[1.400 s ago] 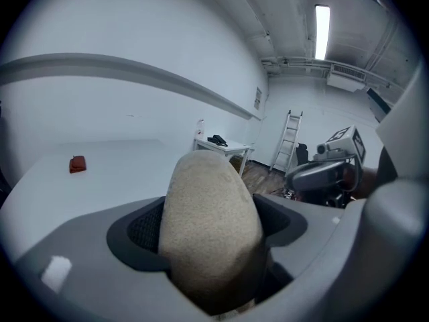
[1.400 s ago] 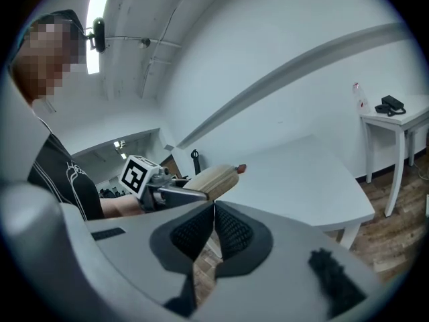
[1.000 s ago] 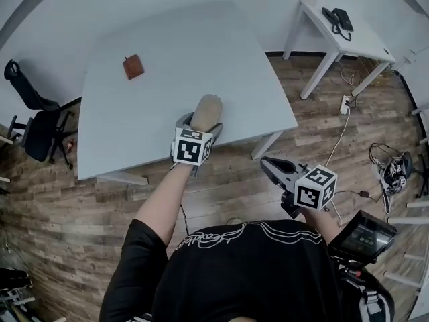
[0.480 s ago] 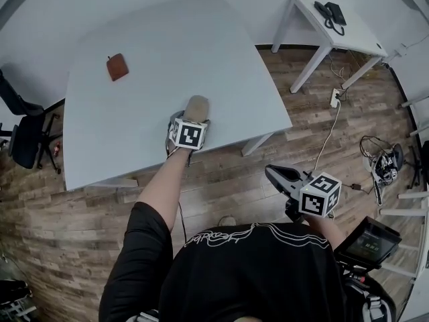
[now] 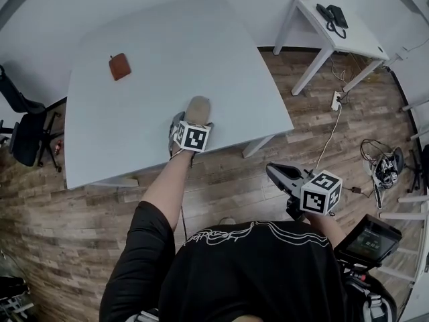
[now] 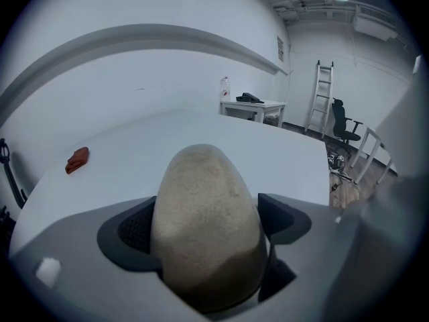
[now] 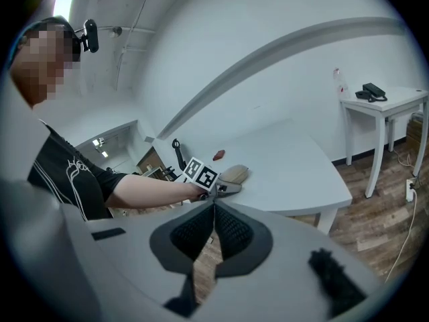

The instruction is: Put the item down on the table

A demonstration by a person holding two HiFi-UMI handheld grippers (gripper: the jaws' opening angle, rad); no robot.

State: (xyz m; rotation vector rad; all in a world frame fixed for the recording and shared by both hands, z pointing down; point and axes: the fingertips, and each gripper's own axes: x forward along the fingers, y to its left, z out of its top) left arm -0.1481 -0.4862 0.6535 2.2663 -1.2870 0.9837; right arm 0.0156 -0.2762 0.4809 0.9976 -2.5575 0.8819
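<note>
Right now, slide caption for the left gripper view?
Left gripper jaws opening, beige oval item between them, over the white table; red object far left.

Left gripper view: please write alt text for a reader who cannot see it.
A beige egg-shaped item stands between the left gripper's opening jaws, over a large white table. A small reddish-brown thing lies far left on the table; a white desk, ladder and office chair stand beyond at right.
</note>
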